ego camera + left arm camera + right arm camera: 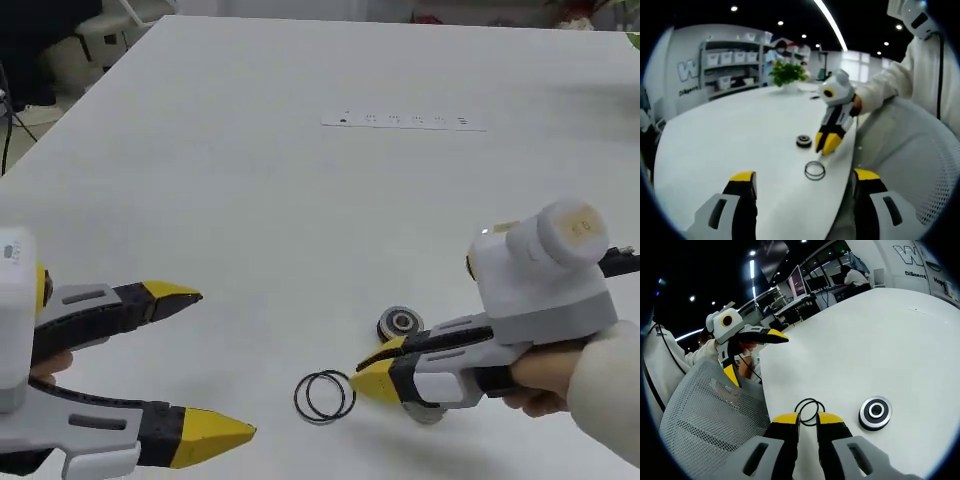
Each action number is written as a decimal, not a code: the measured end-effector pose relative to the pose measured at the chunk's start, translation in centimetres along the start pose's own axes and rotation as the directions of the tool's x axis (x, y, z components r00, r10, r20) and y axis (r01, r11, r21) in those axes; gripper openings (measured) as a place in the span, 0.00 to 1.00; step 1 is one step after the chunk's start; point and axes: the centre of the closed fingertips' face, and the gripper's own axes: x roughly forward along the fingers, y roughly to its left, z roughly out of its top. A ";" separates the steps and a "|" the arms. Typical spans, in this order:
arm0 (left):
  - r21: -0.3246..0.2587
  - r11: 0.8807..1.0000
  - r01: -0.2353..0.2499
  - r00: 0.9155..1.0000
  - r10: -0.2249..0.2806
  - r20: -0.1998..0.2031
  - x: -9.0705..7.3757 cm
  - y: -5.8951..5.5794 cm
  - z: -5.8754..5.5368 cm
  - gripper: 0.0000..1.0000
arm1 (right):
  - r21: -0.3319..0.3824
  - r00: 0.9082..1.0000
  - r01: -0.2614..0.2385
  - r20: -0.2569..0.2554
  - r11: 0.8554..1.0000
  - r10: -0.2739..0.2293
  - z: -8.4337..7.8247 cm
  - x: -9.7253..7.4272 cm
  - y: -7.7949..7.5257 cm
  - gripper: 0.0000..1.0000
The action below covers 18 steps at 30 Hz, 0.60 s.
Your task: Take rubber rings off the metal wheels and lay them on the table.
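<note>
Right gripper (808,419), closed on nothing, lies nearest the metal wheel (875,413), while left gripper (215,363) gapes well apart

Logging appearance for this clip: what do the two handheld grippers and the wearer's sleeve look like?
Both the left gripper and the right gripper have white and grey bodies, with black jaws ending in pointed yellow tips. A thin black cable leads off the back of the right one. The sleeve behind it is white.
</note>
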 end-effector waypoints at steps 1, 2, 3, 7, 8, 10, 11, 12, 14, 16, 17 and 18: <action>0.002 1.000 -0.002 1.000 0.002 -0.002 0.0 0.0 0.0 0.80 | 0.000 1.000 0.000 -0.001 1.000 0.000 0.0 0.0 0.0 0.12; 0.002 1.000 -0.004 1.000 0.004 -0.003 -0.1 0.0 0.0 0.80 | -0.002 1.000 -0.001 -0.002 1.000 0.001 -0.1 0.0 0.0 0.12; 0.001 1.000 -0.008 1.000 0.008 -0.004 -0.1 0.0 0.0 0.80 | -0.004 1.000 -0.001 -0.003 1.000 0.001 -0.1 0.0 0.0 0.13; -0.004 1.000 -0.022 1.000 0.022 0.000 -0.4 0.1 0.2 0.80 | -0.007 1.000 0.000 0.001 1.000 0.000 0.0 -0.1 -0.2 0.16; -0.007 1.000 -0.030 1.000 0.030 0.001 -0.5 0.2 0.3 0.80 | -0.006 1.000 0.000 0.002 1.000 0.000 0.1 -0.1 -0.2 0.16; -0.012 0.999 -0.040 0.999 0.040 0.005 -0.6 0.3 0.3 0.80 | -0.008 1.000 0.002 0.009 1.000 -0.002 0.4 -0.4 -0.2 0.17; -0.015 0.999 -0.044 0.999 0.045 0.007 -0.7 0.3 0.4 0.80 | -0.011 1.000 0.002 0.014 1.000 -0.001 0.6 -0.5 -0.2 0.18; -0.019 0.999 -0.049 0.999 0.049 0.007 -0.7 0.3 0.4 0.80 | -0.016 1.000 0.002 0.016 1.000 -0.002 0.7 -0.6 -0.2 0.18; -0.020 0.998 -0.056 0.998 0.056 0.005 -0.9 0.1 0.5 0.80 | -0.027 1.000 0.006 0.022 1.000 -0.005 1.0 -1.0 -0.2 0.20; -0.021 0.997 -0.071 0.997 0.071 -0.001 -1.1 0.1 0.6 0.80 | -0.037 0.999 -0.007 0.043 0.999 0.008 1.7 -1.6 0.1 0.20; -0.025 0.996 -0.080 0.997 0.080 -0.005 -1.2 0.2 0.6 0.81 | -0.037 0.999 -0.010 0.052 0.999 0.012 2.0 -1.8 0.1 0.20; -0.031 0.995 -0.094 0.996 0.094 -0.007 -1.4 0.3 0.7 0.81 | -0.038 0.998 -0.015 0.064 0.999 0.017 2.4 -2.2 0.2 0.20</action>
